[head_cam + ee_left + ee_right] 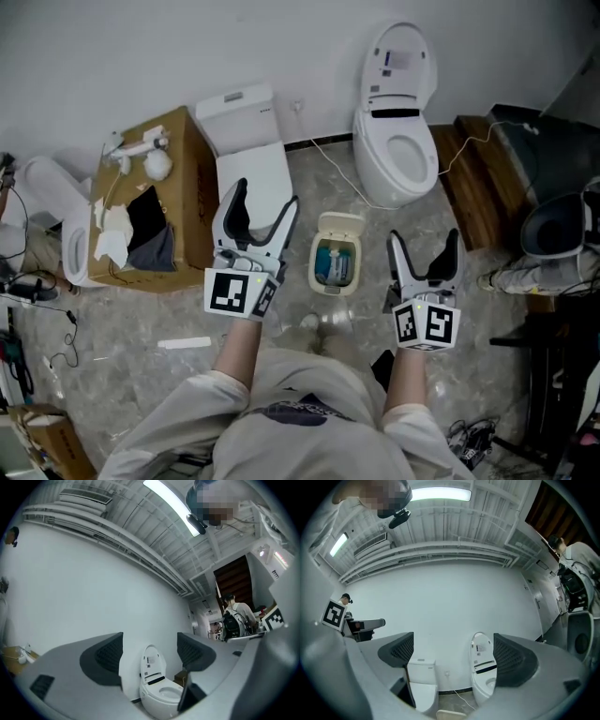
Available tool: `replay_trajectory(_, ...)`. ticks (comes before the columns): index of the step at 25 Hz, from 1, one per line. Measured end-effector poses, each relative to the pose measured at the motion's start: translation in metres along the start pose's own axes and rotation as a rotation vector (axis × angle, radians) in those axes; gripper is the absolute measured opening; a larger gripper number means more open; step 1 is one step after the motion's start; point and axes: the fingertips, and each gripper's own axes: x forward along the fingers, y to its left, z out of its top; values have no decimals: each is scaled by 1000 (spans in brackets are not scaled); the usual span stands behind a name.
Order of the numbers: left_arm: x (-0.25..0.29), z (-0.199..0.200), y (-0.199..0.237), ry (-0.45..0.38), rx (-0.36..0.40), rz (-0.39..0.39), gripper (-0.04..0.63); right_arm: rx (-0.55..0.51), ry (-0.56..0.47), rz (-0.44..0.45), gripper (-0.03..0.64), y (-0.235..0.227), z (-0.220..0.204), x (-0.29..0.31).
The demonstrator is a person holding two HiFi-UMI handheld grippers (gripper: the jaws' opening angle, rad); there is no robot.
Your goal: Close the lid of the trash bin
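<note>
A small cream trash bin (336, 262) stands on the floor between my two grippers, its lid (340, 224) tipped up and back; blue and white rubbish shows inside. The top edge of that lid (451, 713) peeks in at the bottom of the right gripper view. My left gripper (263, 216) is held open to the left of the bin, over the closed white toilet. My right gripper (424, 248) is open to the right of the bin. Both point up at the wall with nothing between their jaws (150, 651) (454, 653).
A white toilet with raised lid (398, 112) stands behind the bin against the wall, a second closed toilet (248, 150) to its left. A cardboard box (150, 202) with cloths sits at left. A cable (347, 183) runs across the floor. Dark furniture (525, 187) stands at right.
</note>
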Motion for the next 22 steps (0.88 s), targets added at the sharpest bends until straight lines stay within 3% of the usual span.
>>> replay_trajectory(6, 19, -19, 8, 33, -9, 17, 337, -17, 57, 1, 512, -23, -14, 23)
replay_trajectory(13, 32, -35, 7, 55, -2, 70, 337, -90, 143, 137, 506, -29, -39, 67)
replay_trajectory(17, 47, -36, 4, 51, 11, 70, 337, -185, 292, 343, 499, -9, -91, 104)
replay_trajectory(22, 55, -51, 10, 92, 27, 98, 337, -369, 619, 680, 502, 23, -213, 122)
